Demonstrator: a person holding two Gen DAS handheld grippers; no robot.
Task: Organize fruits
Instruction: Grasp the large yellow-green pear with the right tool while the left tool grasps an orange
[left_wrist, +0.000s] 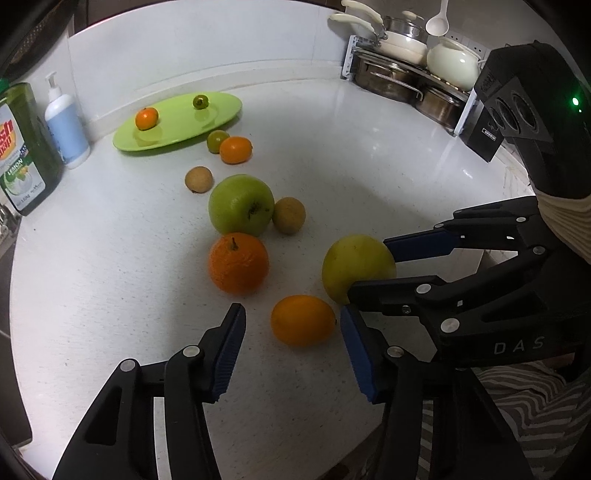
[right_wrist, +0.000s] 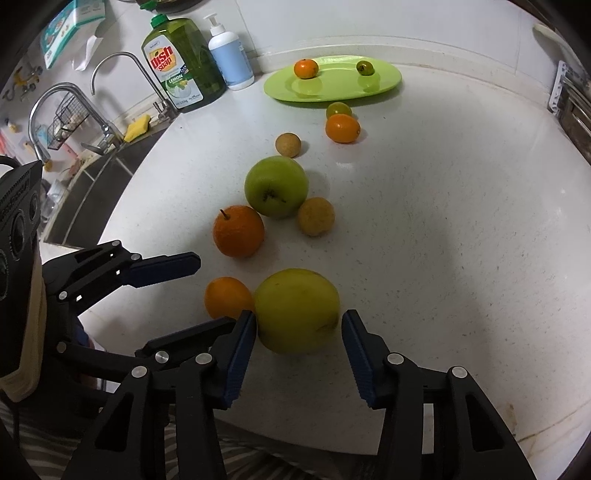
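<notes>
A green plate (left_wrist: 221, 107) (right_wrist: 384, 79) at the back holds a small orange (left_wrist: 146, 118) (right_wrist: 306, 68) and a small green fruit (left_wrist: 200, 101) (right_wrist: 365, 68). Loose fruit lies on the white counter (left_wrist: 369, 177): a green apple (left_wrist: 241, 205) (right_wrist: 276, 185), a large orange (left_wrist: 238, 263) (right_wrist: 238, 231), a yellow-green apple (left_wrist: 356, 266) (right_wrist: 296, 310), a small orange (left_wrist: 303, 320) (right_wrist: 228, 297). My left gripper (left_wrist: 293, 354) is open, its fingers either side of the small orange. My right gripper (right_wrist: 299, 360) is open around the yellow-green apple, left pad touching it.
Two brown fruits (left_wrist: 198, 179) (left_wrist: 289, 215), an orange (left_wrist: 235, 149) and a green citrus (left_wrist: 217, 141) lie between the plate and the apples. Dish soap (right_wrist: 183, 62) and a pump bottle (right_wrist: 231, 59) stand at the back left beside the sink (right_wrist: 92, 184). Pots (left_wrist: 406, 66) fill a rack at the back right.
</notes>
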